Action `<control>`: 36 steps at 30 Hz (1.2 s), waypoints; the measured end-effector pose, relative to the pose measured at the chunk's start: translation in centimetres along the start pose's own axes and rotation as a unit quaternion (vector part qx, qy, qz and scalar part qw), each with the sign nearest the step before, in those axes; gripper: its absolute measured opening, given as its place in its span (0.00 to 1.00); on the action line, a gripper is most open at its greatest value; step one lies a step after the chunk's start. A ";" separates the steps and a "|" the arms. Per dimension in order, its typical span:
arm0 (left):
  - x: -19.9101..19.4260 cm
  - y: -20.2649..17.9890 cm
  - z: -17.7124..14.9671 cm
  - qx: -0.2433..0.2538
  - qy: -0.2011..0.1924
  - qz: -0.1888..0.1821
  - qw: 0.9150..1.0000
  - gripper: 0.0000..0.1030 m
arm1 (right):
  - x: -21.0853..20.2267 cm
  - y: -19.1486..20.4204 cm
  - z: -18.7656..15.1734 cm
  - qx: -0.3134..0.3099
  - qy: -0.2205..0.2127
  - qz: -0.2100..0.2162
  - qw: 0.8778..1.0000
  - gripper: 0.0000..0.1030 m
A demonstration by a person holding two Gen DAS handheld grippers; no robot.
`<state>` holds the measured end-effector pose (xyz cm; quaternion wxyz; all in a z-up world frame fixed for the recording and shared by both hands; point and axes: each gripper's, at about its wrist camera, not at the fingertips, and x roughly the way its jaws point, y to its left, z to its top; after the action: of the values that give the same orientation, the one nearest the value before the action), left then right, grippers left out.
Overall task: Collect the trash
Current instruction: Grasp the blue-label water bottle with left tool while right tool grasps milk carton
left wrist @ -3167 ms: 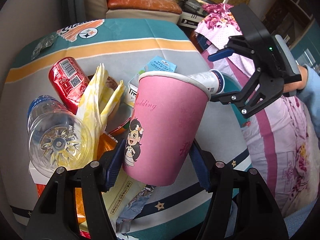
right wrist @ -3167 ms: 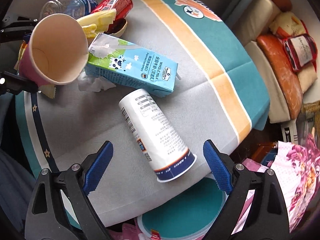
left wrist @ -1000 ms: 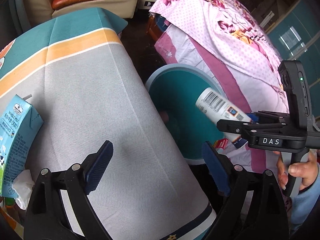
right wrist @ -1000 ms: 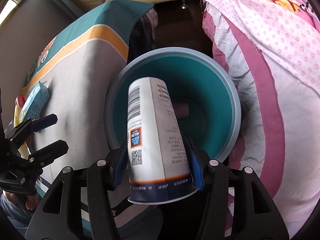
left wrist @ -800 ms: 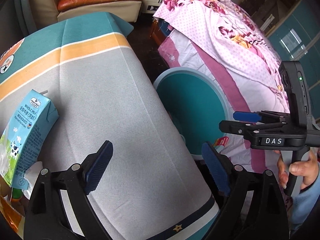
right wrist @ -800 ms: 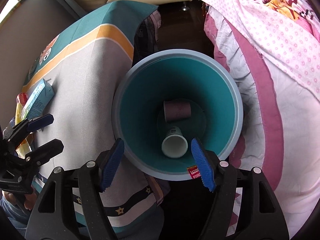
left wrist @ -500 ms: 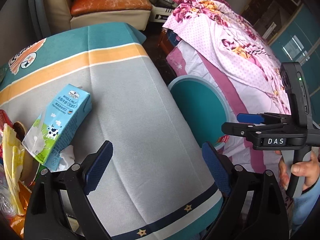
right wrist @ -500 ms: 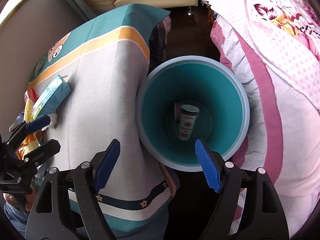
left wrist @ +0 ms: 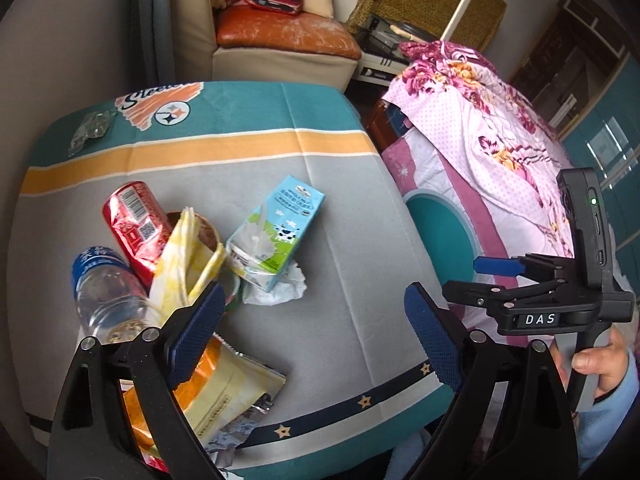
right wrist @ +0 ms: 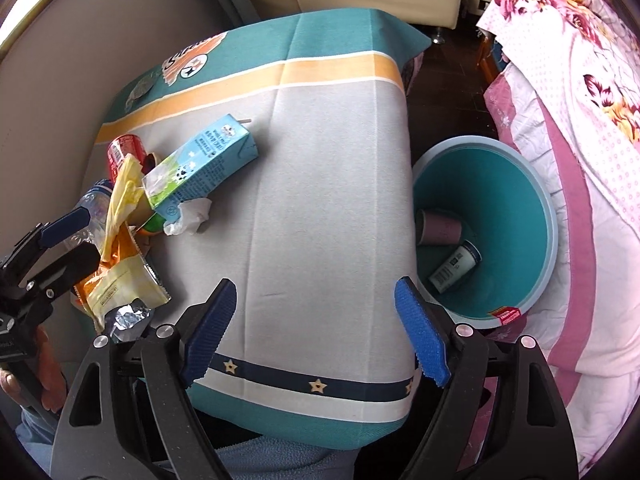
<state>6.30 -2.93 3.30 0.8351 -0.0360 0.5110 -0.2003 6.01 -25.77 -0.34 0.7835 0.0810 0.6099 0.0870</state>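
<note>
Your table (right wrist: 332,184) wears a cloth of grey centre, orange stripe and teal border, with a navy band of stars along the near edge and a football logo (left wrist: 170,112) at the far corner. The remaining trash is heaped at the table's left side: a blue-and-green milk carton (left wrist: 276,232) lying on its side with a crumpled white tissue (left wrist: 280,288) against its near end, a red can (left wrist: 136,224), a clear water bottle (left wrist: 106,292), yellow plastic wrapping (left wrist: 188,256) and an orange-and-cream snack bag (right wrist: 116,284). Your left gripper (left wrist: 312,328) hangs over the near part of the table with its jaws spread wide and nothing between them. Your right gripper (right wrist: 316,328) has just been opening; its jaws are wide apart and empty. Beside the table, on the floor, stands the teal bin (right wrist: 548,216), and in its bottom lie a pink cup (right wrist: 438,230) and a white container (right wrist: 454,268). A floral pink bedspread (right wrist: 580,92) runs along the bin's far side, and a cream armchair with an orange cushion (left wrist: 280,32) sits beyond the table.
</note>
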 end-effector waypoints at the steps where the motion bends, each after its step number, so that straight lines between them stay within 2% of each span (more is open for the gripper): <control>1: -0.6 0.9 0.0 -0.009 -0.005 0.003 1.000 0.89 | 0.2 0.6 0.1 -0.006 0.001 0.001 1.000 0.76; 5: -2.5 5.2 0.0 -0.054 -0.019 0.023 0.998 0.89 | 0.8 3.0 0.3 -0.023 0.008 0.002 1.000 0.77; 12: -2.5 12.1 -0.8 -0.141 -0.007 0.044 0.989 0.89 | 2.5 5.3 1.5 -0.030 0.019 0.002 0.999 0.77; 21: 0.8 13.8 -1.2 -0.175 0.034 0.041 0.983 0.88 | 4.8 7.4 3.9 -0.020 0.034 0.004 0.999 0.77; 29: 2.9 15.2 -1.3 -0.185 0.056 0.052 0.980 0.89 | 7.4 7.8 8.4 0.054 0.051 0.044 0.996 0.77; 34: 4.3 17.0 -1.8 -0.194 0.070 0.045 0.977 0.88 | 10.5 7.9 10.6 0.094 0.076 0.051 0.991 0.77; 35: 4.4 17.3 -1.9 -0.194 0.070 0.044 0.977 0.88 | 11.0 7.9 10.9 0.100 0.080 0.052 0.990 0.77; 36: 4.4 17.4 -1.9 -0.191 0.067 0.045 0.978 0.83 | 11.4 8.1 11.1 0.102 0.082 0.053 0.990 0.77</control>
<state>11.58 11.71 -5.87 0.7848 -0.1589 0.5957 -0.0632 19.18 -15.47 -6.50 0.7125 0.1858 0.6727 0.0723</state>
